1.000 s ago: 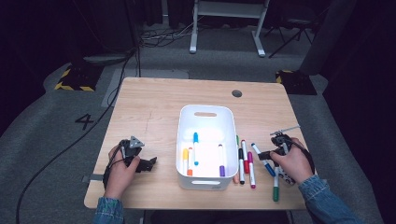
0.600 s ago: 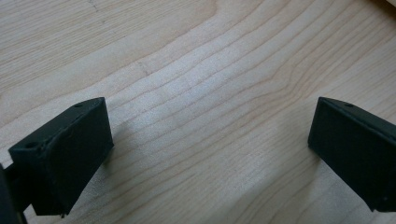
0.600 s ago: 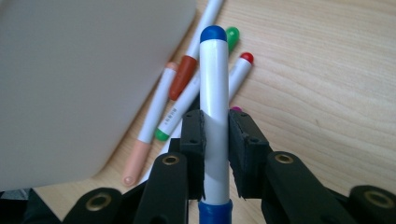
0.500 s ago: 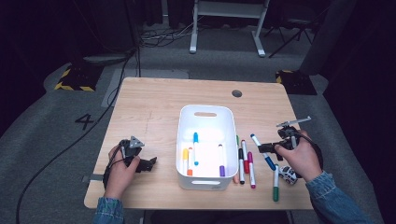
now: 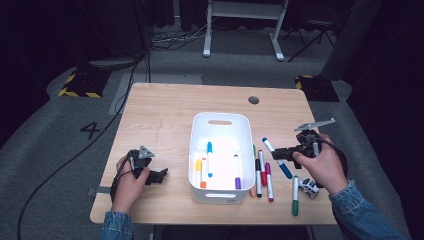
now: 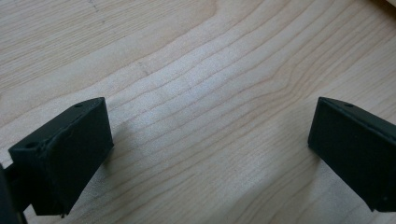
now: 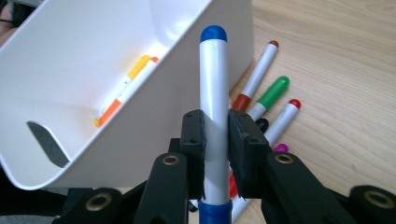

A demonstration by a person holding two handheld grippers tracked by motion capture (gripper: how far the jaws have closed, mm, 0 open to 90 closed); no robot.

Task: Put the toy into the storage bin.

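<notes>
- The counter (image 6: 196, 70) is pale wood with visible grain, matt.
- The bin (image 7: 93, 70) is smooth white plastic, slightly glossy.
- The blue marker (image 7: 214, 84) has a glossy plastic barrel.
- The fingers (image 7: 192, 140) are matt black, rough-edged.

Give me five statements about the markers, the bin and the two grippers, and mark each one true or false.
1. The right gripper is shut on a blue marker. True.
2. The left gripper holds an orange marker. False: its jaws stand open over bare table.
3. The white bin already has markers in it. True.
4. A green marker lies inside the bin. False: it lies on the table to the right of the bin.
5. The blue marker is held above the table, not lying on it. True.
</notes>
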